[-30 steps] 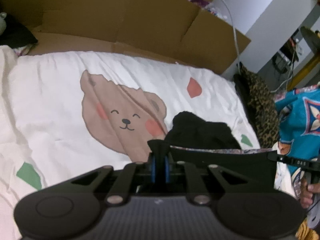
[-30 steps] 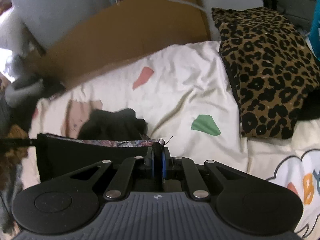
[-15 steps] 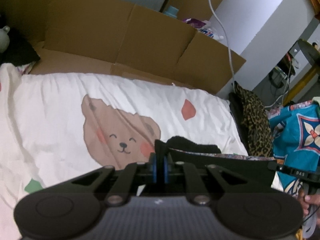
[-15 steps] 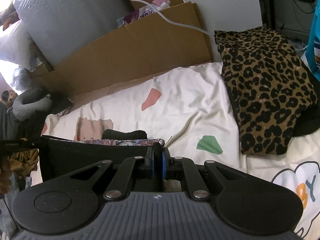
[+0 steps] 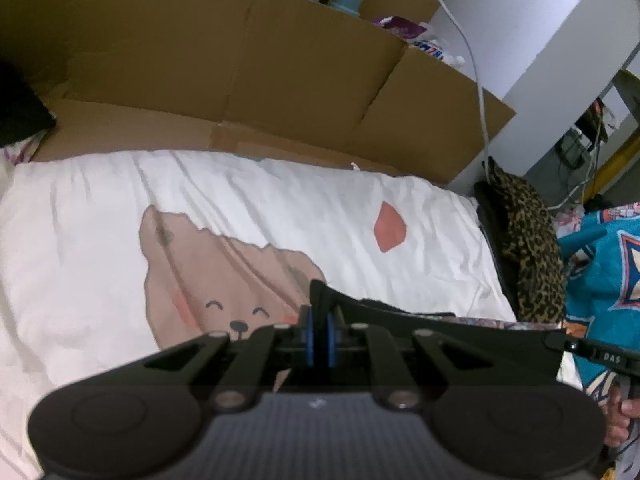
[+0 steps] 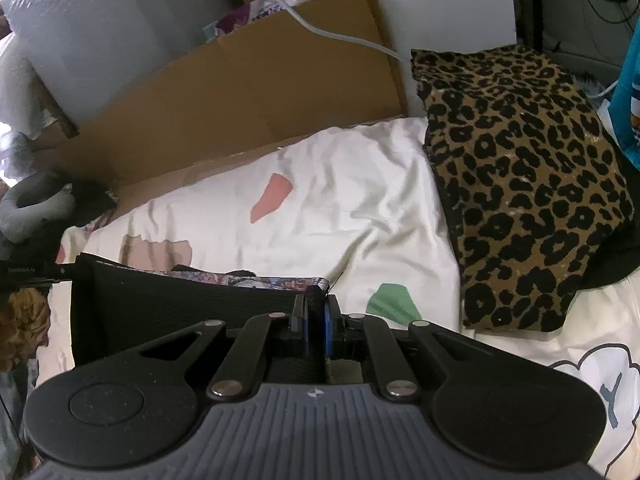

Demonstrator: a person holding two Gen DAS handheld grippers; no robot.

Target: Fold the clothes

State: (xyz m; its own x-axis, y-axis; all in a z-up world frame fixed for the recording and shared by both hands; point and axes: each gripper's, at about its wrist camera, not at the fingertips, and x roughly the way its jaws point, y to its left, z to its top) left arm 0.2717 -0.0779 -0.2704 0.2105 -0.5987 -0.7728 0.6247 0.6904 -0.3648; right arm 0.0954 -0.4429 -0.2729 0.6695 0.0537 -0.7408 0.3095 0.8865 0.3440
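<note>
Between the blue-padded jaws of the left gripper [image 5: 319, 330], one corner of a black garment with a floral-patterned lining [image 5: 440, 330] is pinched tight, the jaws closed to a narrow slit on the cloth; the right gripper [image 6: 316, 326] clamps the opposite corner the same way. The top edge runs taut from one tool straight across to the other, so the garment hangs spread between them. Compared with a second ago, the heap of black cloth that lay ahead of the fingers has nearly gone from sight, and both tools have drawn back; the garment seems lifted clear and ready to be laid flat for a fold. Beyond the fingertips lies the white bedsheet with a brown bear print [image 5: 224, 264], a leopard-print pillow [image 6: 524, 184] to the right gripper's right, and brown cardboard sheets [image 5: 240, 64] farther ahead.
</note>
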